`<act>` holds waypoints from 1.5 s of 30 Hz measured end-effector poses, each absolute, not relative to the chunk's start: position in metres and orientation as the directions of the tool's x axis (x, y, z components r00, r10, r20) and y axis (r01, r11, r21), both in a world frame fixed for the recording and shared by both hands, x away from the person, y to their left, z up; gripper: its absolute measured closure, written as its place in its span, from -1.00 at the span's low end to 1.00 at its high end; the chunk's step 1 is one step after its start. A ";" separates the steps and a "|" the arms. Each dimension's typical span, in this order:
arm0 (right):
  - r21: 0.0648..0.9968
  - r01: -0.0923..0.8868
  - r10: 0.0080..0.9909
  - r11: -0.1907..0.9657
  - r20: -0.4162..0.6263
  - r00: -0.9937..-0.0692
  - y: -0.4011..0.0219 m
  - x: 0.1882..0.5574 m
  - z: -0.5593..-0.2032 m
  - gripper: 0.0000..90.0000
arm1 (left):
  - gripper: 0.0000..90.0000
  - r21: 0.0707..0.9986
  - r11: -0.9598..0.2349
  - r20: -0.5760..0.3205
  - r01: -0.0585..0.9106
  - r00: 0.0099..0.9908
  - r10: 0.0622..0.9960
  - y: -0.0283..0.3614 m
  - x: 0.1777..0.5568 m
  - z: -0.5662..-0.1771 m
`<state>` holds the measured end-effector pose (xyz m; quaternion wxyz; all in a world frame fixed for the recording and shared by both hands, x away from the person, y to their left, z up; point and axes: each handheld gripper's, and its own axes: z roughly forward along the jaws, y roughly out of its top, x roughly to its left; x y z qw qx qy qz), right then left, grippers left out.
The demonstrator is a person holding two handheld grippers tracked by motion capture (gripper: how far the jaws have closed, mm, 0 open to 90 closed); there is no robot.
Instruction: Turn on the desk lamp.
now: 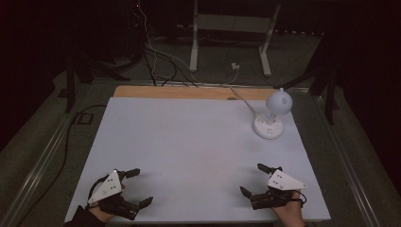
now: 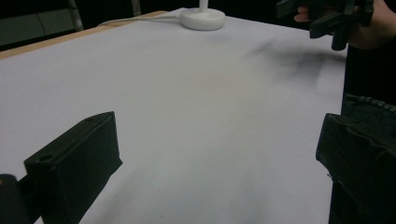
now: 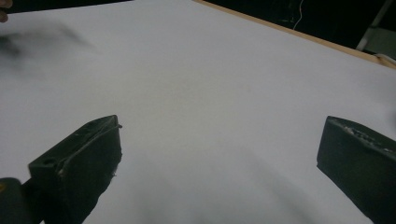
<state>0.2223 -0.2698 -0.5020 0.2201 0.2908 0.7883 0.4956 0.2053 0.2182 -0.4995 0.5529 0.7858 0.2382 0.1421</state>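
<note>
a person sat at a table covered by a matte white board (image 1: pixel 189 142), holding a two-jaw gripper in each hand near the table's near edge. the left gripper (image 1: pixel 138 187) rested low at the person's left, its black jaws spread wide with nothing between them. the right gripper (image 1: pixel 254 179) rested at the person's right, jaws likewise spread wide and empty — bare white board showed between both pairs of blocky black pads in the gripper views.

the nearest thing to either gripper was a small white desk lamp (image 1: pixel 272 116). it stood well ahead of the right gripper and slightly to its outer side, toward the far right corner of the board. from the left gripper it lay far off, diagonally across the whole board; in the left gripper view its round base (image 2: pixel 202 18) sat at the far edge. the right hand was clearly the nearer one, so a reach for the lamp would likely fall to it — straight forward, away from the person.

the lamp looked like smooth plastic: a flat round base, a short neck standing roughly upright, and a rounded dome-like head tilted at the top. a thin white cord (image 1: pixel 243 100) ran from it toward the table's back edge, where a strip of bare wood (image 1: pixel 189 92) showed beyond the board. each gripper carried a grey three-cornered plate on top.
</note>
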 end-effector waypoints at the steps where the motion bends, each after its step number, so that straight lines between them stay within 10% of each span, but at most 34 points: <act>1: 0.911 0.236 0.675 0.340 -0.062 -0.735 -0.270 0.222 -0.502 -1.00 | -0.99 0.937 -0.274 -0.040 0.216 0.846 0.532 0.218 0.205 -0.499; 45: 0.884 0.305 0.561 0.356 0.059 -0.826 -0.251 0.216 -0.494 -1.00 | -0.99 0.949 -0.239 -0.050 0.204 0.848 0.527 0.220 0.204 -0.497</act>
